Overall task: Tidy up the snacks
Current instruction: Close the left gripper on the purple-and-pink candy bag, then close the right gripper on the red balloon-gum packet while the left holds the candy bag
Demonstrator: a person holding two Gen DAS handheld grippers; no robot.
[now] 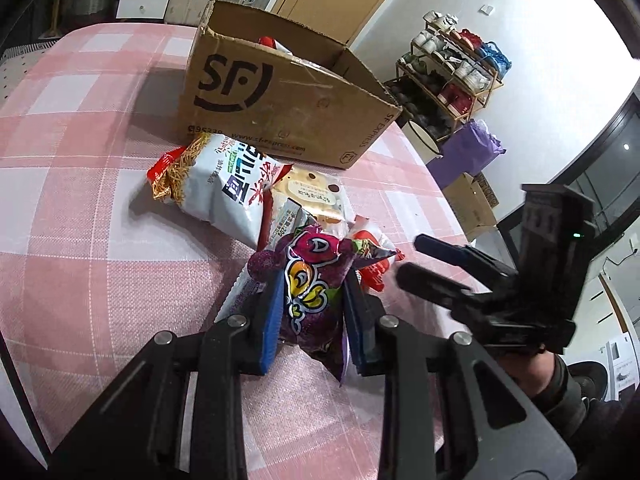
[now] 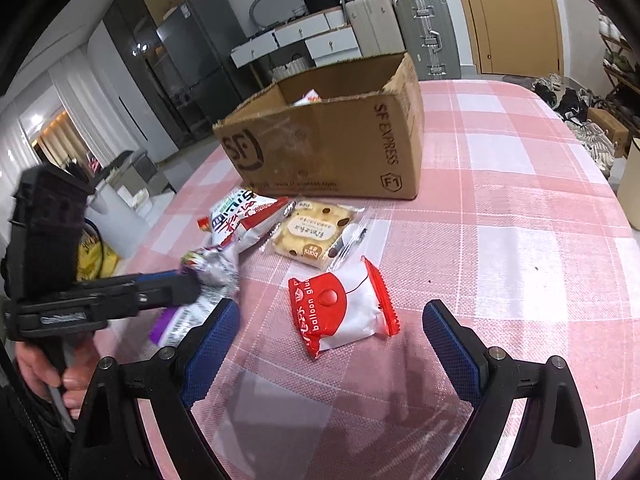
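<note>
Bench (image 2: 520,208): pink-and-white check cloth, carrying the box and a loose cluster of snacks in front of it.
SF Express cardboard box (image 1: 276,108): flaps up and open at the top, at 12 o'clock from the snack cluster; at least one red-and-white packet shows over the rim, the rest of the inside is hidden.
White noodle-snack bag (image 1: 224,184): lying flat just before the box's front wall, overlapping the cake pack.
Cake pack (image 2: 316,236): clear wrapper, flat on the bench, at 12 o'clock from the red packet.
Red-and-white "balloon" packet (image 2: 344,320): alone on the cloth between the right gripper's fingers but apart from them.
Purple candy bag (image 1: 316,292): pinched by the left gripper; whether it is lifted off the bench I cannot tell.
Left gripper (image 1: 310,320): clamped on the purple candy bag, both blue pads pressing its sides.
Right gripper (image 2: 328,344): fingers spread wide, holding nothing, low over the cloth.
Step in hand: probably moving the purple bag into the box.
Next move: likely lift it clear of the neighbouring packets, carry it toward 12 o'clock over the rim, then release; the right gripper appears lined up on the red packet.
</note>
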